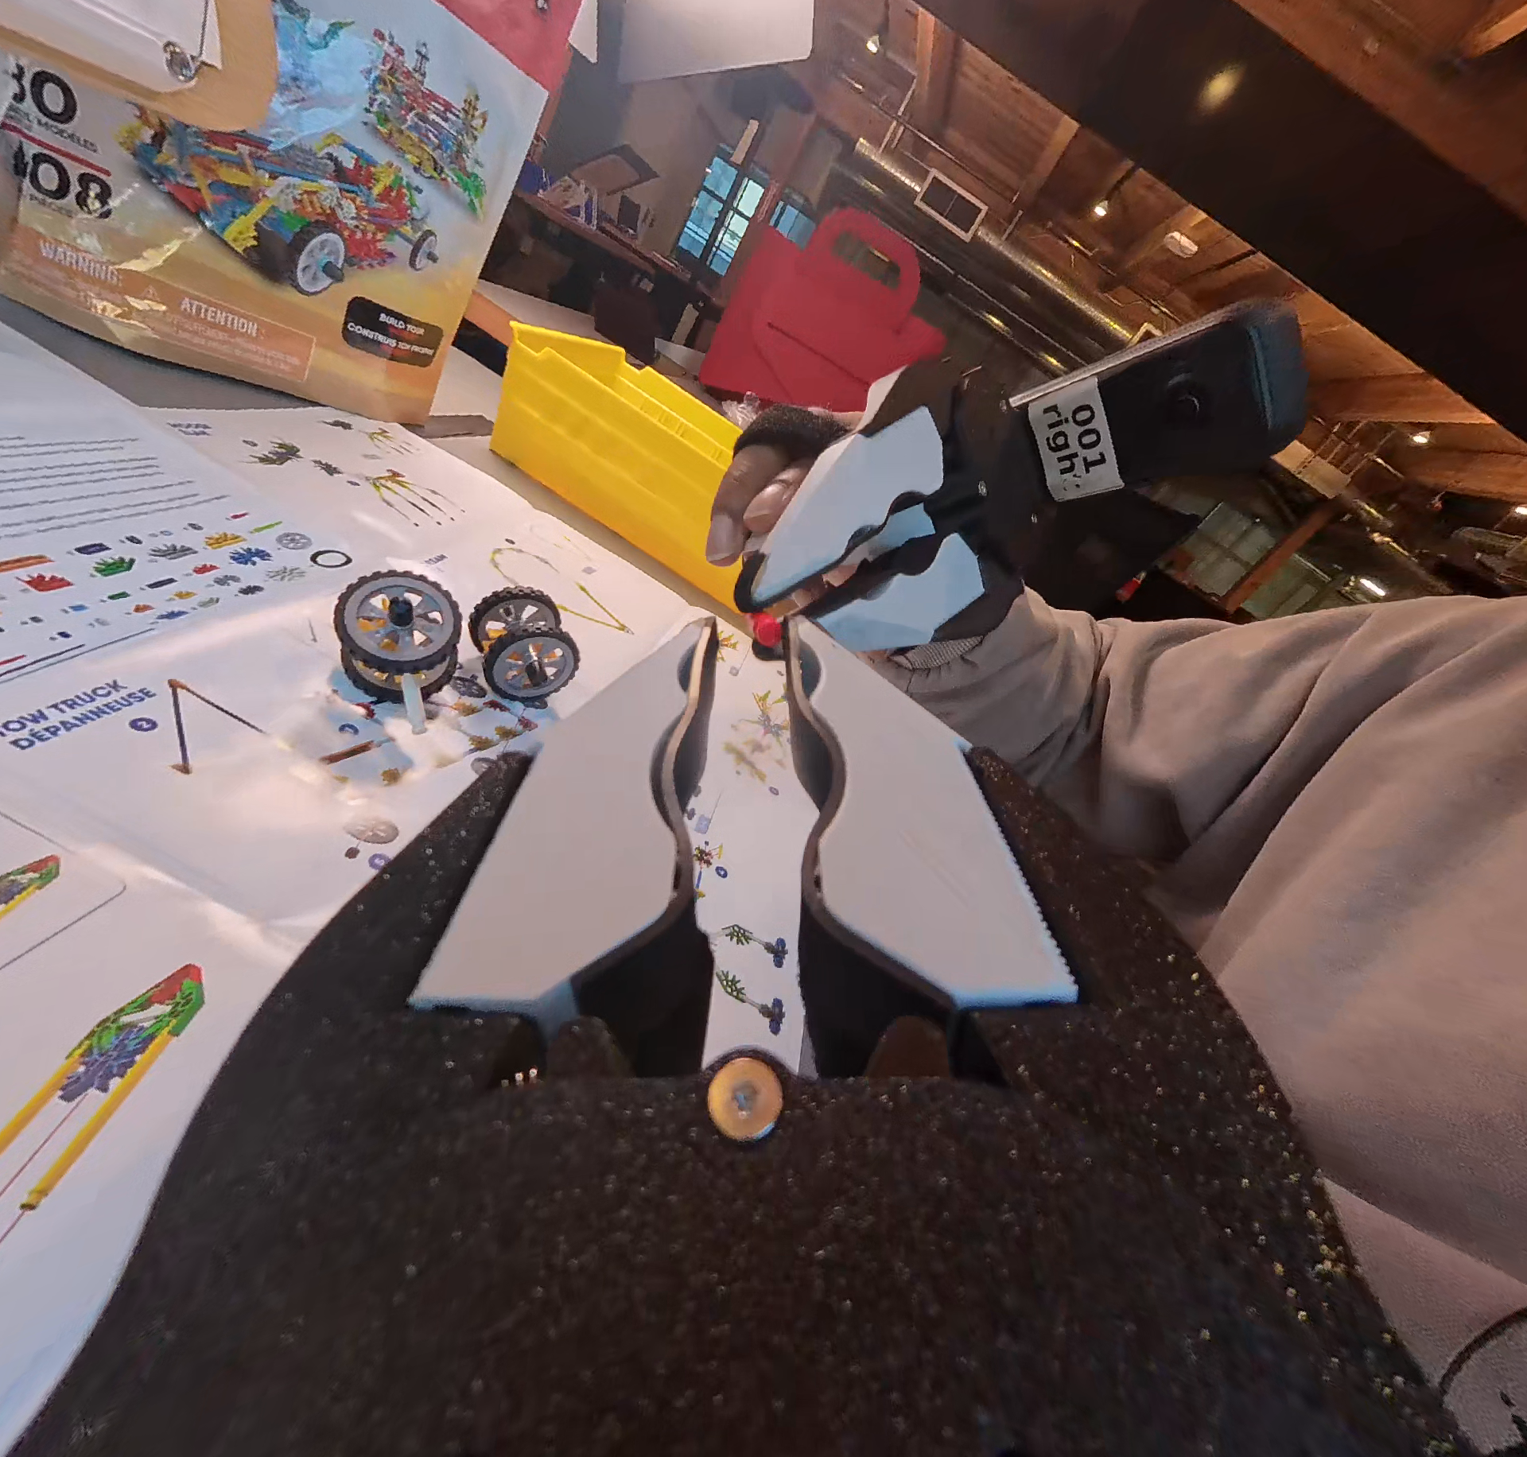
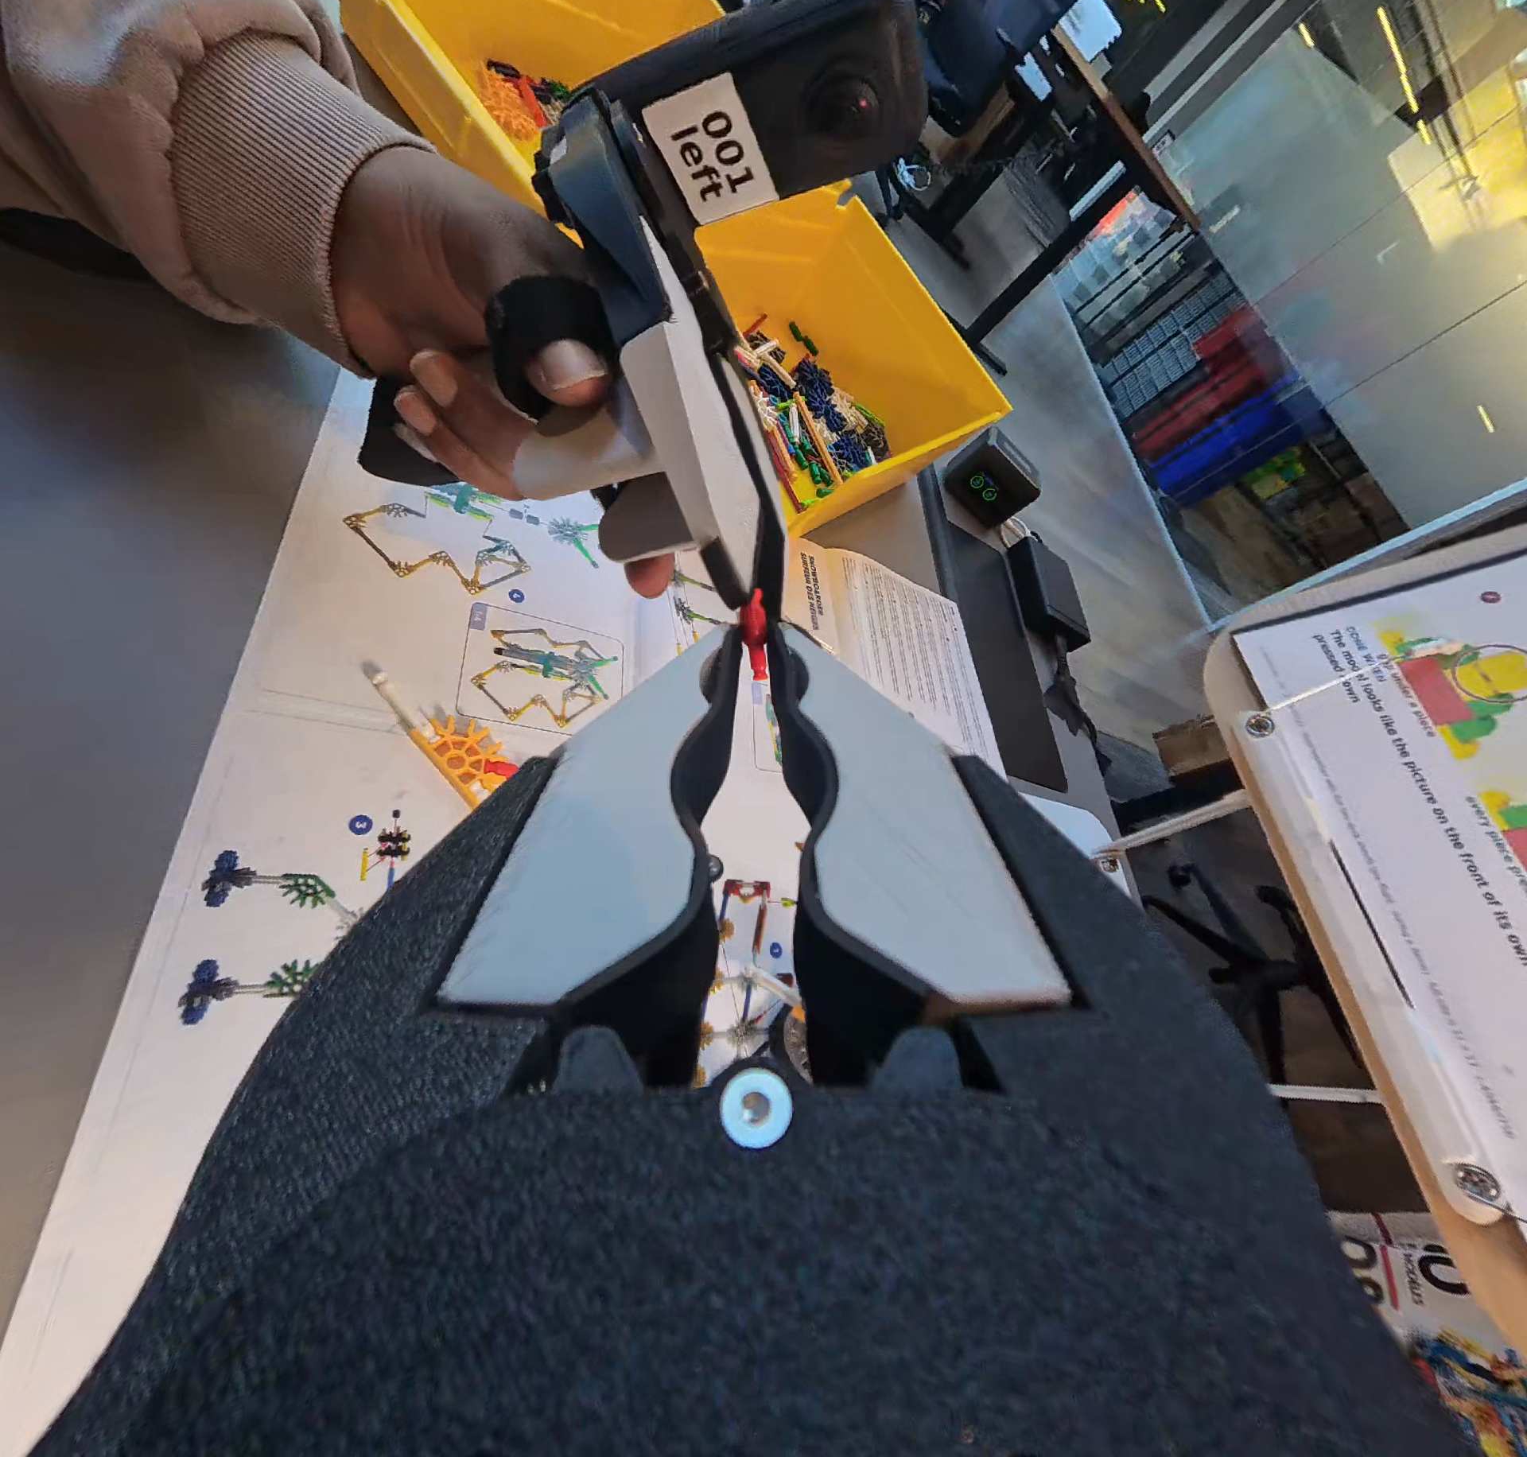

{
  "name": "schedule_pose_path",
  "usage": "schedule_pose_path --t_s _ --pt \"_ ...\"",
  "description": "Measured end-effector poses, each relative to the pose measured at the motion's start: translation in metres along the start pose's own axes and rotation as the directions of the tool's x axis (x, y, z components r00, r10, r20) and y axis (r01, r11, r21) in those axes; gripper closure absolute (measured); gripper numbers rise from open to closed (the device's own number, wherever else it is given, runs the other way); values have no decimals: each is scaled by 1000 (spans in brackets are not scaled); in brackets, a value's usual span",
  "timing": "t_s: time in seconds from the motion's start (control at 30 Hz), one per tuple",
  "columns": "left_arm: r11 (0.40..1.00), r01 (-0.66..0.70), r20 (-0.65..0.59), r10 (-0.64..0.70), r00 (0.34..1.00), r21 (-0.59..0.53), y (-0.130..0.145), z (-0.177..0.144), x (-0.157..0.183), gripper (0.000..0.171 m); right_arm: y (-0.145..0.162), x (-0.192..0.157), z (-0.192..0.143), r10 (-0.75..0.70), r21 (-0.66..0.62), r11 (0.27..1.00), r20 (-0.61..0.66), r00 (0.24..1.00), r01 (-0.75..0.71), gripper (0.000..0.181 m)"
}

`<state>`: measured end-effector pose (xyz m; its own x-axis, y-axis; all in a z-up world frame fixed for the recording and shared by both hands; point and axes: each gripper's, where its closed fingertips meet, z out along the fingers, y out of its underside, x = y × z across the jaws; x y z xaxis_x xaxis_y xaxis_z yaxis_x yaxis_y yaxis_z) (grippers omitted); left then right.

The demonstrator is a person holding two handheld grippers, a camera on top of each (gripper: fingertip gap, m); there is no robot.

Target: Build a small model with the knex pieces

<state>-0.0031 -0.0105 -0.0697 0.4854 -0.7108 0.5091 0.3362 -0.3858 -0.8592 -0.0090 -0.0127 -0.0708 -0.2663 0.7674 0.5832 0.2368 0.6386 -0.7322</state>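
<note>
Item: small red connector piece [image 2: 753, 632], long axis running tip to tip between both tools, above the instruction sheet [image 2: 314, 723] on the surface. Right tool [image 2: 756, 649]: narrow, pinching its near end. Left tool [image 2: 748, 583]: tips closed on its far end; in the left wrist view the left tool [image 1: 750, 632] looks slightly parted.

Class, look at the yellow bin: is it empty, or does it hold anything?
Not empty. In the right wrist view the yellow bin holds a heap of small coloured construction pieces in its lower end, with more orange ones further back.
</note>
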Motion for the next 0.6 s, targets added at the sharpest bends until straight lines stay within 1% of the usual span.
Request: schedule_pose_path --t_s 0.07,0.2,0.27,0.3,0.33,0.37,0.4,0.47,0.53,0.6 --pt "1000 -20 -7 20 1000 0 -2 1 5 166 -4 -3 -2 -27 -6 1000 -16 1000 27 177" --pt "998 -56 -10 56 998 -41 1 2 13 168 -7 -6 -6 -53 -22 998 -41 998 53 177" --pt "994 -97 1 97 995 -57 0 2 15 168 -8 -6 -8 -43 -29 999 -67 997 41 177" --pt "989 -137 27 139 990 -62 -2 0 14 168 -8 -3 -9 -22 -32 999 -91 996 19 176" --pt "978 -195 79 200 977 -74 -7 -4 9 168 -6 -2 -11 11 -46 999 -102 995 -16 169" --pt "958 -269 158 282 946 -98 -16 -13 0 169 0 -3 -13 61 -68 995 -96 993 -68 161" --pt "929 -345 262 369 892 -133 -28 -27 -13 169 5 -6 -15 118 -82 989 -88 989 -125 156" --pt "866 -456 475 495 727 -204 -61 -68 -40 168 15 -12 -23 216 -81 971 -91 972 -223 152" --pt "846 -476 632 508 586 -239 -90 -116 -59 168 27 -19 -32 304 -74 947 -97 948 -312 150" --pt "834 -474 759 496 422 -282 -114 -169 -75 168 38 -24 -38 385 -63 918 -104 917 -393 147"
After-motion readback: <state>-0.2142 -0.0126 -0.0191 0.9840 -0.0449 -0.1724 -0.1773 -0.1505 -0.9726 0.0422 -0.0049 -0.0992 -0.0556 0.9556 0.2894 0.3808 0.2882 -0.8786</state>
